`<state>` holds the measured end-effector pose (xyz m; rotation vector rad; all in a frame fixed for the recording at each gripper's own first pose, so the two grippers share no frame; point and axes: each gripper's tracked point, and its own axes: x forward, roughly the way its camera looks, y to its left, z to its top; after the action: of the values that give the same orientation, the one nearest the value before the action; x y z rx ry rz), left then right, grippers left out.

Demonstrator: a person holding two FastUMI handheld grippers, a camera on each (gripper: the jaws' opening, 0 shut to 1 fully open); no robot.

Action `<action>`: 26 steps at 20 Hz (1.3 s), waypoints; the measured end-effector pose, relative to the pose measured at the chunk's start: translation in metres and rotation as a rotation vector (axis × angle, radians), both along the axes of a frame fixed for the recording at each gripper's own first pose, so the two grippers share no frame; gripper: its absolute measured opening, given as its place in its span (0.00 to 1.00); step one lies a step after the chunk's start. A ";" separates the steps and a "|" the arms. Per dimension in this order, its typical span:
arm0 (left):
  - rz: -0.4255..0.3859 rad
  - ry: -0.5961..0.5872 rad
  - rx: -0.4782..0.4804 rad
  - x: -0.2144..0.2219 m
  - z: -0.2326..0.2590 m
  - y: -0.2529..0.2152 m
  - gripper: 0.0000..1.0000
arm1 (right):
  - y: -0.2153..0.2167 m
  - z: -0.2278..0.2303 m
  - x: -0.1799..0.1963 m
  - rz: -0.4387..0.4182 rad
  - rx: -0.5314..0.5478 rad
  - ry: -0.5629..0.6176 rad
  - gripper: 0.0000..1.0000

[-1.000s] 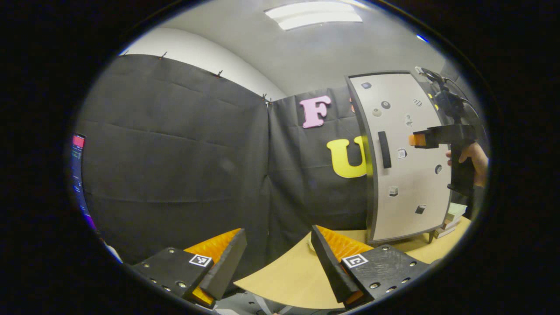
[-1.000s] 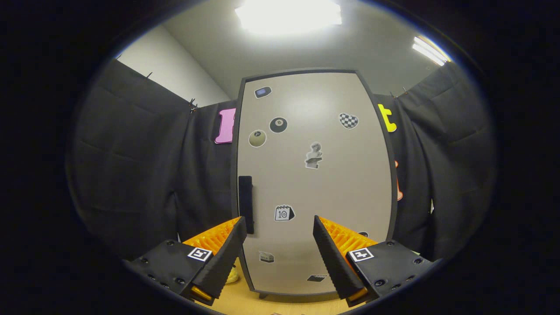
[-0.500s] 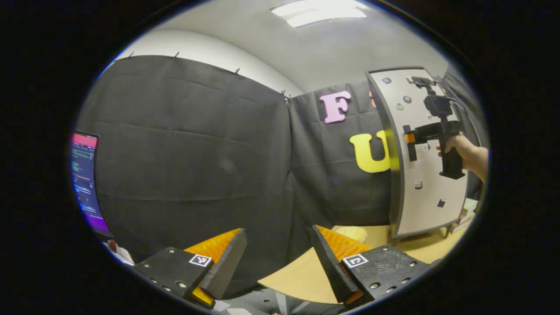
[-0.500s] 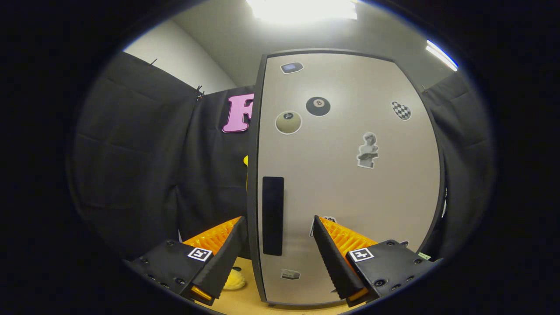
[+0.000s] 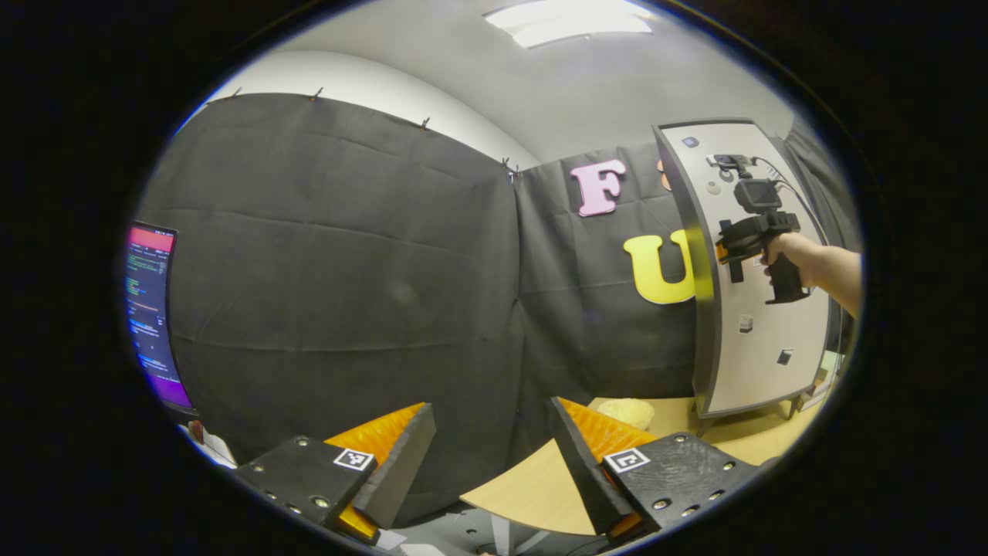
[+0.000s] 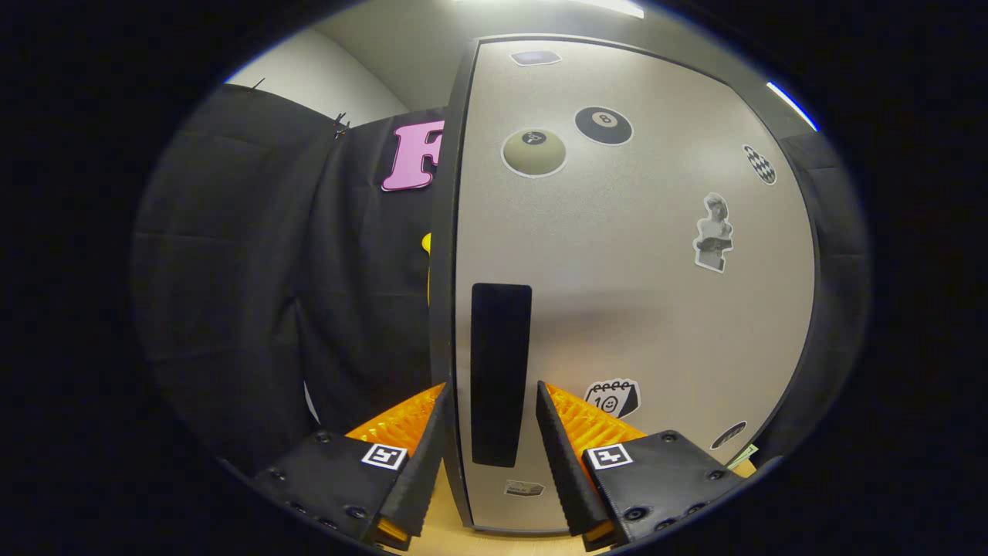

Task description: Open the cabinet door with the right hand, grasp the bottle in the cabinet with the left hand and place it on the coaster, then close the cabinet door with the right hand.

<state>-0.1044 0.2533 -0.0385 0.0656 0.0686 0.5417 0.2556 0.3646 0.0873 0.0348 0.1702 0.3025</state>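
Opening step: right gripper (image 6: 486, 448) fingers spread around black vertical handle (image 6: 500, 374) of grey sticker-covered cabinet door (image 6: 641, 309), not clamped; next squeeze, pull. Left gripper (image 5: 490, 455) spread, empty.

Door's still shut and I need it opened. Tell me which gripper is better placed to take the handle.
Right. The right gripper is open with its fingers either side of the cabinet door handle. The left gripper hangs open over the table edge, away from the door.

The tall grey sticker-dotted cabinet door (image 6: 633, 293) stands upright and shut on the wooden surface (image 5: 525, 486), its black vertical bar handle (image 6: 500, 374) near its left edge, low down.
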 end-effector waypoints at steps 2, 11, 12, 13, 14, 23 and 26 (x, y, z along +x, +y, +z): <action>-0.003 -0.002 -0.006 0.000 -0.001 0.000 0.88 | 0.001 -0.003 0.002 0.000 0.001 0.015 0.54; -0.041 -0.025 0.018 0.001 0.010 -0.014 0.92 | 0.005 -0.015 0.000 0.051 0.002 0.117 0.14; -0.044 -0.029 0.017 0.001 0.011 -0.014 0.88 | 0.005 -0.017 0.000 0.065 -0.003 0.119 0.15; -0.048 -0.033 0.015 0.003 0.010 -0.014 0.88 | 0.005 -0.015 -0.003 0.077 -0.002 0.114 0.15; -0.053 -0.034 0.012 0.005 0.008 -0.015 0.88 | 0.004 -0.015 -0.007 0.092 -0.005 0.116 0.15; -0.148 -0.011 -0.020 0.024 -0.002 -0.022 0.88 | -0.007 -0.014 -0.022 0.250 -0.010 0.079 0.14; -0.203 0.000 -0.040 0.029 -0.005 -0.030 0.88 | -0.010 -0.014 -0.027 0.288 -0.010 0.075 0.15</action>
<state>-0.0750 0.2235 -0.0437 0.0328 0.0715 0.3371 0.2283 0.3543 0.0731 0.0119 0.2518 0.5880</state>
